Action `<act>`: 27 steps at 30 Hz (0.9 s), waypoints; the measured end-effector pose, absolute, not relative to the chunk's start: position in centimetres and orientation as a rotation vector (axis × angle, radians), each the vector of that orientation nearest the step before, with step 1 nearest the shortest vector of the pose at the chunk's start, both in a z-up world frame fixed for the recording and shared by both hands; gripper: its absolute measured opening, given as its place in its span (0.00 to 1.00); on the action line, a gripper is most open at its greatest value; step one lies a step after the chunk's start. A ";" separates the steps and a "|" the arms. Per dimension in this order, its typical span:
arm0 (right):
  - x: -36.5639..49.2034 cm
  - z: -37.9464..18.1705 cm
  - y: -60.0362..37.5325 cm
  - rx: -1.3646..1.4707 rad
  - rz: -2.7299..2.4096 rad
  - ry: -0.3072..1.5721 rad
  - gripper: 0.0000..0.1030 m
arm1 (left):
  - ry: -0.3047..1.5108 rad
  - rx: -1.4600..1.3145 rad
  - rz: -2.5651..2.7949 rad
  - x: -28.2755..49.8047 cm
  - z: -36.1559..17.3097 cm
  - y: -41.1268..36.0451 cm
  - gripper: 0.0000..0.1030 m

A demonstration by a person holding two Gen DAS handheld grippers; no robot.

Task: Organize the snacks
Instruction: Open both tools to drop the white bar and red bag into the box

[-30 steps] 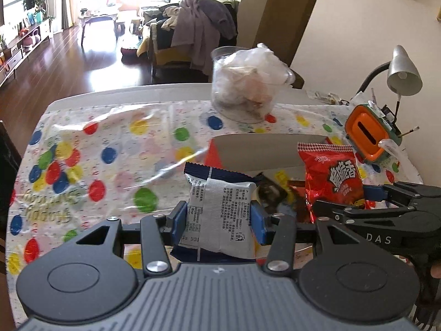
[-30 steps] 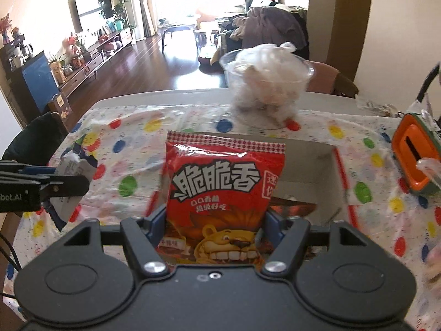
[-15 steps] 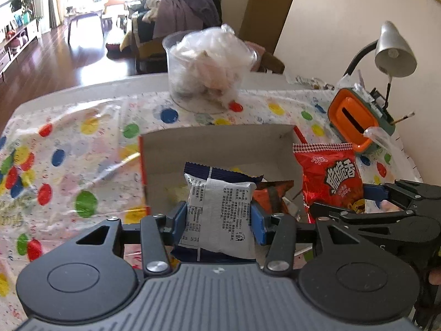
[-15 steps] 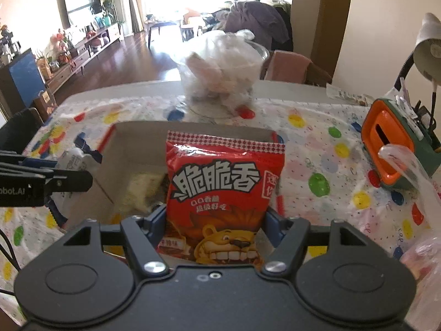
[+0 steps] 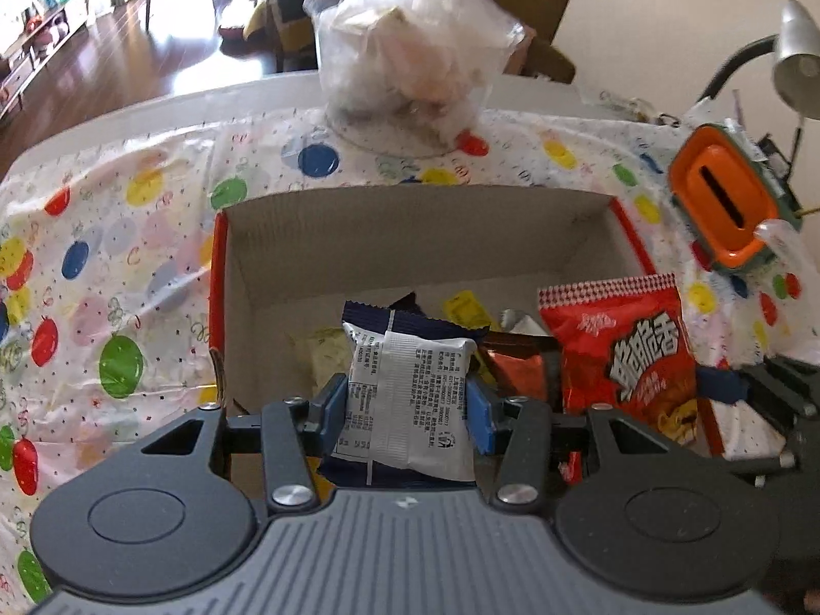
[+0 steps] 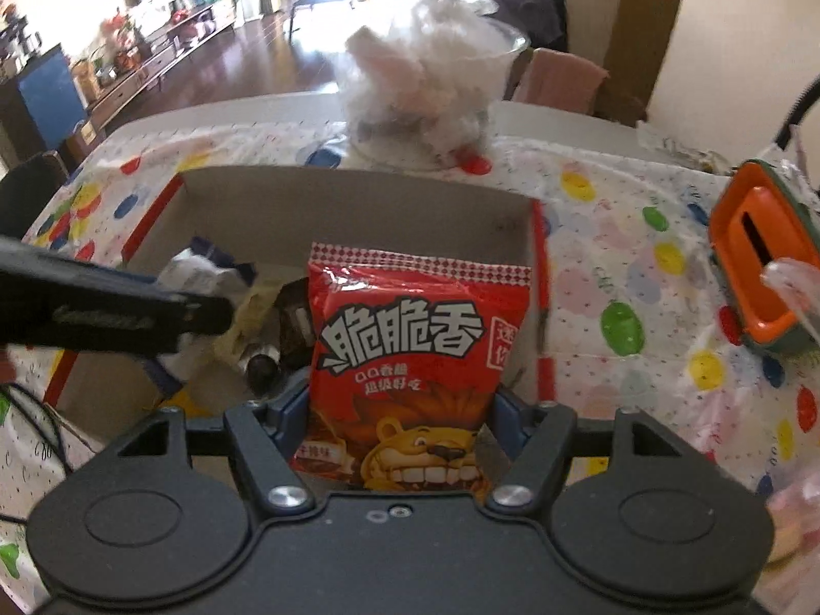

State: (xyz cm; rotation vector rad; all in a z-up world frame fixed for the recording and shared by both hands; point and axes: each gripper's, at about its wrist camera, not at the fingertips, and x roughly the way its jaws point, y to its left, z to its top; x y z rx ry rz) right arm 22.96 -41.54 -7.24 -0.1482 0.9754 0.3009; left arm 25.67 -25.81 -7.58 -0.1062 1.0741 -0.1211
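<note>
Left wrist view: the left gripper (image 5: 407,407) is clamped on one white-and-navy snack packet (image 5: 410,400), its blue pads pressing the packet's two sides, the printed back facing the camera. Straight ahead and below the packet lies one open cardboard box (image 5: 410,236) with red outer edges. Its far wall stands well ahead of the fingertips and its left wall is off to the gripper's left, with bare box floor between that wall and the packet. Several small wrapped snacks (image 5: 464,307) lie on the box floor just beyond the packet; their count cannot be told. To the right, close beside the left gripper, the right gripper (image 5: 717,384) holds one red snack bag (image 5: 630,353) over the box's right side. Beyond the box stands one clear tub (image 5: 410,56) stuffed with plastic; far to the right sits one orange container (image 5: 722,205).

Right wrist view: the right gripper (image 6: 400,412) is closed on the red snack bag (image 6: 417,359), held upright with the lion print facing the camera. The box (image 6: 348,205) lies ahead and to the left; its right wall runs just right of the bag. The left gripper (image 6: 128,312) reaches in from the left over the box with the packet (image 6: 197,274). The orange container (image 6: 758,256) is well to the right on the dotted tablecloth (image 6: 615,236).
</note>
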 end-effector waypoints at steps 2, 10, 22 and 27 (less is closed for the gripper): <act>23.3 -7.7 -41.1 -0.162 0.302 0.988 0.67 | 1.091 -0.100 -0.108 26.3 -8.2 -25.8 0.46; 24.0 -8.6 -40.6 -0.160 0.308 1.010 0.68 | 1.148 -0.062 -0.103 27.9 -9.7 -26.4 0.46; 24.3 -8.3 -41.2 -0.123 0.317 1.001 0.81 | 1.189 -0.056 -0.110 28.3 -10.2 -26.3 0.51; 23.7 -7.9 -41.3 -0.116 0.320 0.987 0.83 | 1.164 -0.076 -0.126 27.6 -9.6 -26.0 0.57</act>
